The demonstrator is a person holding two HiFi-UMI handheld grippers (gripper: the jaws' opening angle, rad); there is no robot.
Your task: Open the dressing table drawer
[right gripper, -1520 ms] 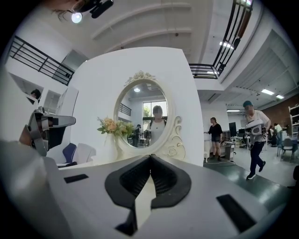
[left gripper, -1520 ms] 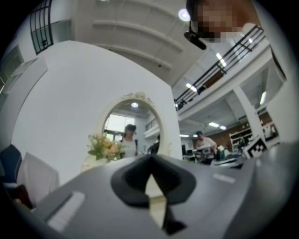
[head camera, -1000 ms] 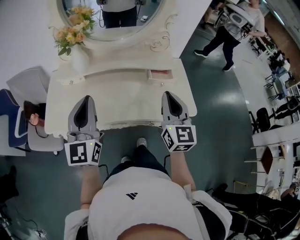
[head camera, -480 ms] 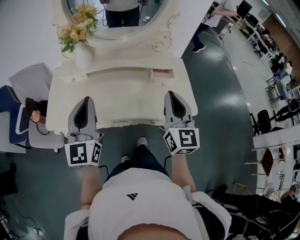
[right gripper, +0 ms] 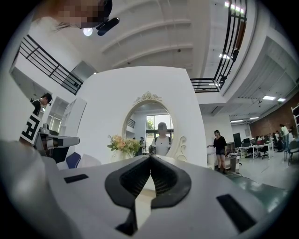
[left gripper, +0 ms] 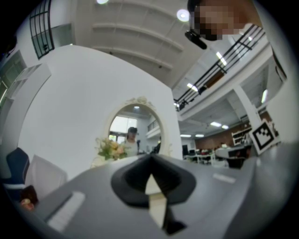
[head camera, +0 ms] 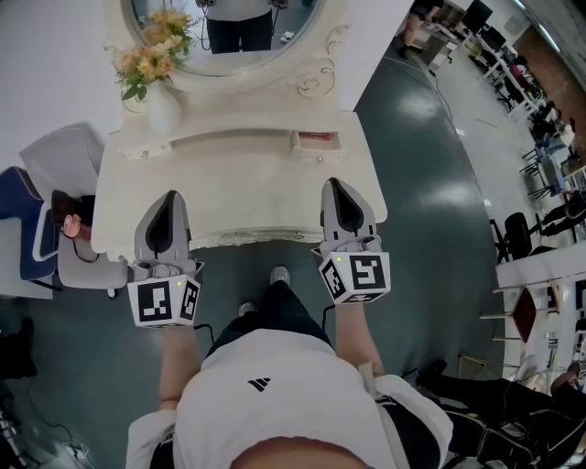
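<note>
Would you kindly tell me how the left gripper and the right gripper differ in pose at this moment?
The left gripper hangs over the dressing table's left front; the right gripper hangs near its right front corner. The right gripper reaches slightly farther across the top than the left gripper. Both have jaws shut on nothing and point toward the mirror.

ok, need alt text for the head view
Seen from above, a person holds the left gripper and right gripper, both shut and empty, at the front edge of a white dressing table. A vase of flowers and an oval mirror stand at its back.
</note>
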